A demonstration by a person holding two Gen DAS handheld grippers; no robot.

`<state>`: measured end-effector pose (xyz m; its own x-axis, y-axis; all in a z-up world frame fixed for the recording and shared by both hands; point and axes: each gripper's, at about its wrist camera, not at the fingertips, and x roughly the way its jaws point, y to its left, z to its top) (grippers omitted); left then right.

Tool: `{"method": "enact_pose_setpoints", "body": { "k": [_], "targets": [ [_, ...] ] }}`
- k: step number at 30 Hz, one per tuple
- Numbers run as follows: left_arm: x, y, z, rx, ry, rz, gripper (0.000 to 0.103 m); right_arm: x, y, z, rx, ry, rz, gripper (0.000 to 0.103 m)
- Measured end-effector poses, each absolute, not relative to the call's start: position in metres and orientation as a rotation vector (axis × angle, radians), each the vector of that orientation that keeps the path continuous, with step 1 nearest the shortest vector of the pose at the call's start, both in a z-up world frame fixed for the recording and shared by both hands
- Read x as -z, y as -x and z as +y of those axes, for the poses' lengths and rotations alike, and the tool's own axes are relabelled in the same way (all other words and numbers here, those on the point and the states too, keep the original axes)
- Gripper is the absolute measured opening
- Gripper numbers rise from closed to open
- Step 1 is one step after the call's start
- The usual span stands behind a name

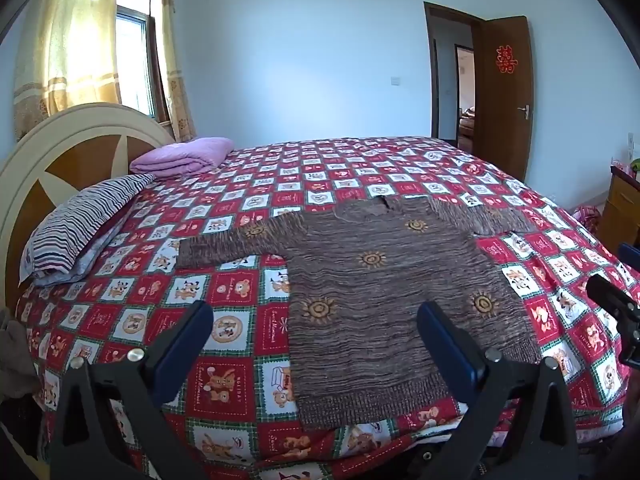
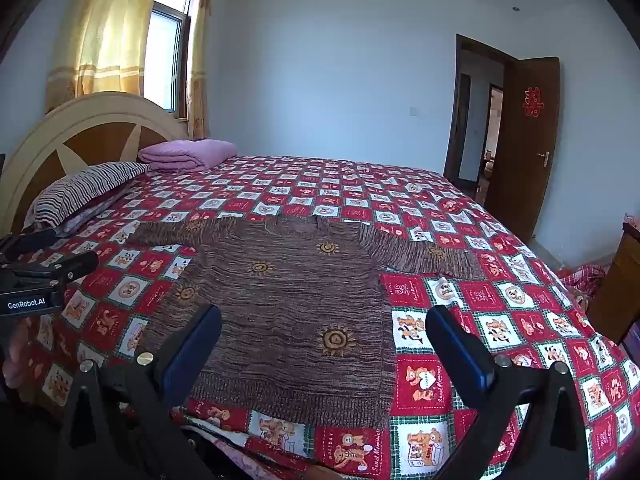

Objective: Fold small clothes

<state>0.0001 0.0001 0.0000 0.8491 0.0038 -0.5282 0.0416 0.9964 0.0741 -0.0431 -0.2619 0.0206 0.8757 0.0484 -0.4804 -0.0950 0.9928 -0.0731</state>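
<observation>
Your left claw (image 1: 316, 324) and right claw (image 2: 324, 328) both hang spread apart and empty above the hem of the brown sweater (image 1: 384, 292), which lies flat with sleeves outstretched on the bed (image 1: 240, 392), laid ready for folding.

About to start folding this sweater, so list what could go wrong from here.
1. The brown sweater has its hem near the bed's front edge; a careless tug could drag it off the checked bedspread.
2. The open left gripper and right gripper might pinch the bedspread along with the knit.
3. The outspread left sleeve and right sleeve may fold unevenly.
</observation>
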Motion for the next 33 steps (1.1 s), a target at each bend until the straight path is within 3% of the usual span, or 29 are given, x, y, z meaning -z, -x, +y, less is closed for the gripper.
{"method": "enact_pose_setpoints", "body": {
  "k": [33],
  "targets": [
    [-0.003,0.001,-0.004,0.027,-0.09,0.534,0.103,-0.014,0.039,-0.271,-0.058,0.079,0.512,0.102]
  ]
}}
